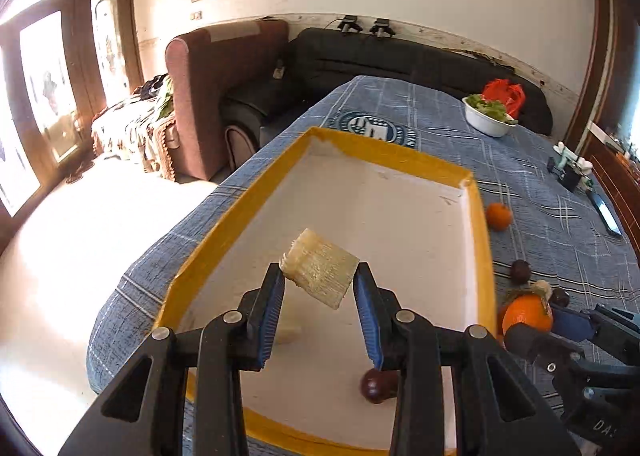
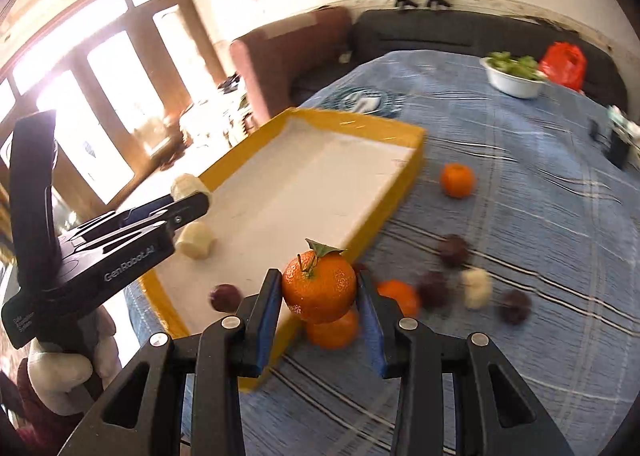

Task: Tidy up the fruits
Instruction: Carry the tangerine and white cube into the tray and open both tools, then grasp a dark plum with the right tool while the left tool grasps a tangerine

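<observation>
Two hand-held grippers are up over the desk (image 2: 520, 184), each with fruit clamped between its blue pads. Left hand-held gripper (image 1: 319, 281) pinches a pale chunk (image 1: 319, 272) by its sides, hanging above the white floor of the yellow-rimmed tray (image 1: 480, 240). Right hand-held gripper (image 2: 319, 290) squeezes a leafy orange (image 2: 319, 286), lifted just off the tray's near corner, over the blue cloth.

Inside the tray: another pale piece (image 2: 196, 242) near the left wall and one dark plum (image 2: 225, 297) toward the near end. Out on the cloth, a second orange (image 2: 332, 326) sits directly below the held one, a third (image 2: 400, 296) just beside it, and a fourth (image 2: 457, 180) lies apart, near the tray's far right side. Dark plums (image 2: 453, 250) cluster around a pale piece (image 2: 476, 288) to the right. Far back, a white bowl (image 2: 514, 80) of greens stands near a red bag (image 2: 562, 64).
</observation>
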### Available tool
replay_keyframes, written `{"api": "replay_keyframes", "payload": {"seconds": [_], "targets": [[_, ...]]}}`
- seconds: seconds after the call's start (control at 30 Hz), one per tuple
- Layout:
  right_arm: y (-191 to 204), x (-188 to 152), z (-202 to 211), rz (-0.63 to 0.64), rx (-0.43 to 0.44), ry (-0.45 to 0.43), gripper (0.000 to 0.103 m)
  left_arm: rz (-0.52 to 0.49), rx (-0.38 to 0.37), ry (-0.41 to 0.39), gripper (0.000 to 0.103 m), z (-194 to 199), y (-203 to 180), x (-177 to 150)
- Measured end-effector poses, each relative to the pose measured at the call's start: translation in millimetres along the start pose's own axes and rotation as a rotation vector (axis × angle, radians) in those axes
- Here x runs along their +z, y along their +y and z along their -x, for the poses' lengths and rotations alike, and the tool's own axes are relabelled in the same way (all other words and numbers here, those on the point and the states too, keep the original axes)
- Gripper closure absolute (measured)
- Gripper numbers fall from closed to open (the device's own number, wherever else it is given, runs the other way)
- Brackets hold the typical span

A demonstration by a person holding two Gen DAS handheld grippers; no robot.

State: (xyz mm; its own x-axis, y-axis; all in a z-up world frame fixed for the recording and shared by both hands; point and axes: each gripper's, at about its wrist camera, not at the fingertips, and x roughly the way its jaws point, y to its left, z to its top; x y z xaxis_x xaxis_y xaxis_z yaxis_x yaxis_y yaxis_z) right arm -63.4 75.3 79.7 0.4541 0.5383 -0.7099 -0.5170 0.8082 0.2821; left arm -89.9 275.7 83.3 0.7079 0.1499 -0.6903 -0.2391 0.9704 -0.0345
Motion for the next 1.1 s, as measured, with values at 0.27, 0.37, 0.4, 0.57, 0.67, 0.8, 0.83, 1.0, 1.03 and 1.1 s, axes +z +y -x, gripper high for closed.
{"api": "replay_keyframes", "payload": {"seconds": [0.27,0.37,0.4,0.57,0.67,0.8,0.83,1.0,1.03,1.1], "targets": [[51.3,1.3,-56.2,0.127,-0.060,0.081,0.061,0.087,-0.014,0.023,0.068,-17.6,43.1,0.3],[49.2,6.2,-68.9,0.122,-0.082,0.092,0.061,0.086,-0.021,0.043,0.068,-26.7,42.8,3.8],[47.4,7.2,-72.2,0.119,-0.084,0.096,0.061,0.086,-0.025,0.047,0.068,-29.0,42.7,4.4],[48.5,8.7,-80.4,0.124,-0.101,0.119,0.060,0.091,-0.040,0.057,0.056,-33.4,43.9,4.7],[49.9,9.1,-76.1,0.122,-0.092,0.109,0.059,0.097,-0.033,0.028,0.046,-23.1,43.6,5.4],[46.7,14.3,-59.6,0.102,-0.063,0.062,0.050,0.119,-0.043,0.015,0.039,-7.9,46.0,5.4],[45.8,14.1,-53.3,0.097,-0.062,0.048,0.050,0.126,-0.046,0.008,0.038,-2.3,46.7,5.0],[12.4,14.0,-4.0,0.016,-0.086,-0.046,0.050,0.156,-0.080,-0.040,0.031,24.2,39.7,3.3],[-3.1,12.2,10.2,-0.012,-0.108,-0.068,0.049,0.155,-0.097,-0.046,0.031,28.0,35.5,3.0],[-29.1,8.1,29.9,-0.061,-0.152,-0.094,0.048,0.144,-0.130,-0.057,0.031,34.0,25.3,1.9]]}}
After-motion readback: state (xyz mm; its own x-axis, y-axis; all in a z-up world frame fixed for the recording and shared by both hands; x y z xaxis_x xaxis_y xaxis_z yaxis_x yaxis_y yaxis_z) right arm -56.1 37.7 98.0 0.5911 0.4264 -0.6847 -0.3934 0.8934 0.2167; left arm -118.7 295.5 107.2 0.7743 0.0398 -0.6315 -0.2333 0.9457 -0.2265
